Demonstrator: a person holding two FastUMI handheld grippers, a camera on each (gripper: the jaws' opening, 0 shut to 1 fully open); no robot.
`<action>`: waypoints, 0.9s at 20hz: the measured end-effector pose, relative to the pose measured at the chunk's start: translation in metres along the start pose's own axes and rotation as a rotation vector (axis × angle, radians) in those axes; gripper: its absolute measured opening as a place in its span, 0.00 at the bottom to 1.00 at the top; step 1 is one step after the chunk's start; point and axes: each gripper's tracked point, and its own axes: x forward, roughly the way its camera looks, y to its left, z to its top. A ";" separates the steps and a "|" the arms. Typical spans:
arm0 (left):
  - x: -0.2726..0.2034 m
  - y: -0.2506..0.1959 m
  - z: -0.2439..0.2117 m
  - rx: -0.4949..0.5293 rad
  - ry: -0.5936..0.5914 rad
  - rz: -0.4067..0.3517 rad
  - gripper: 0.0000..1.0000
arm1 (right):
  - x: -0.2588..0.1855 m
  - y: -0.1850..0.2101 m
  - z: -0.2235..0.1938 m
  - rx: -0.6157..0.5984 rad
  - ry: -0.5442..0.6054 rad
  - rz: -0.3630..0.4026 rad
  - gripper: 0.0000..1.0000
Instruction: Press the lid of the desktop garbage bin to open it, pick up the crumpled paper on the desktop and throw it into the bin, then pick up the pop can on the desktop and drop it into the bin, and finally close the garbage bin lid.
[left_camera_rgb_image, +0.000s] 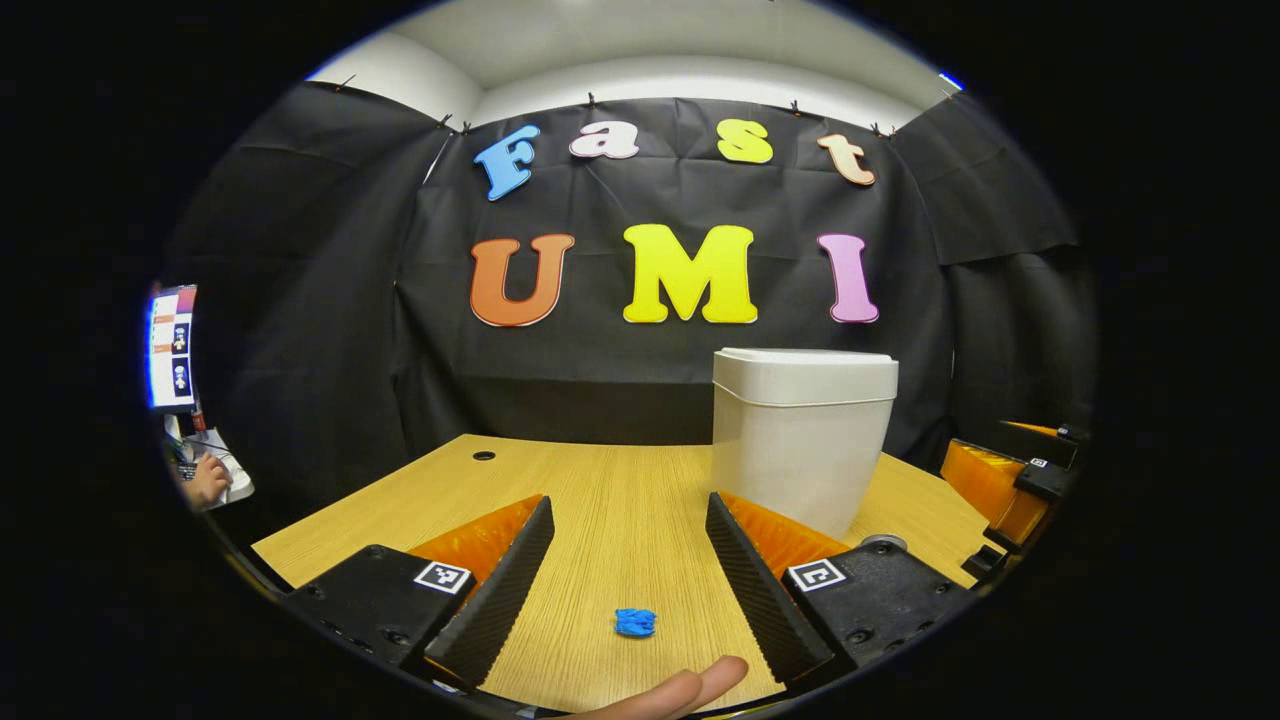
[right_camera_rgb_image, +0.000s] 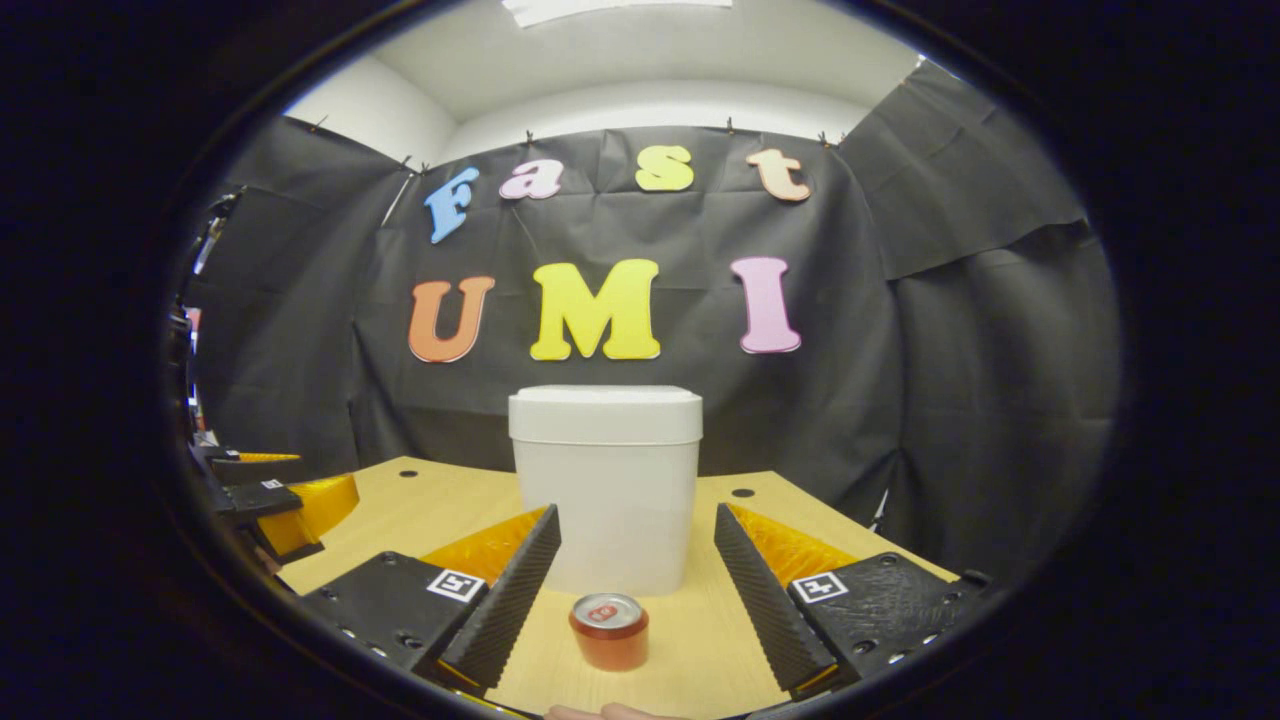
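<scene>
1. The white plastic desktop bin (right_camera_rgb_image: 605, 490) stands upright on the pale wooden desktop (left_camera_rgb_image: 620, 500) with its flat lid (right_camera_rgb_image: 605, 412) down, so I judge the first job, pressing it open, is not yet done.
2. Risk: a push that lands off the lid's middle could shove or tip the light bin rather than release the lid.
3. Risk: the small crumpled blue paper (left_camera_rgb_image: 635, 622) lies low and near; fingers closing too high would miss it or flick it toward the desk's near edge.
4. Risk: the red pop can (right_camera_rgb_image: 609, 631) stands upright just in front of the bin; a sideways knock from one finger could topple it and set it rolling.
5. The left gripper (left_camera_rgb_image: 628, 515) is spread wide, holding and touching nothing, the paper lying between its fingers but nearer than the tips.
6. The right gripper (right_camera_rgb_image: 636, 525) is equally wide apart and empty, framing the can and the bin beyond.
</scene>
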 end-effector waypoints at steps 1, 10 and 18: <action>0.000 0.000 0.001 0.000 0.000 -0.002 0.99 | 0.000 -0.001 0.000 -0.001 0.002 -0.002 0.93; 0.002 0.003 -0.002 0.002 0.003 0.013 0.99 | 0.001 -0.005 -0.007 0.008 0.020 -0.010 0.95; 0.003 0.011 -0.002 0.012 -0.003 0.044 0.99 | 0.000 0.000 0.006 -0.043 -0.021 -0.015 0.95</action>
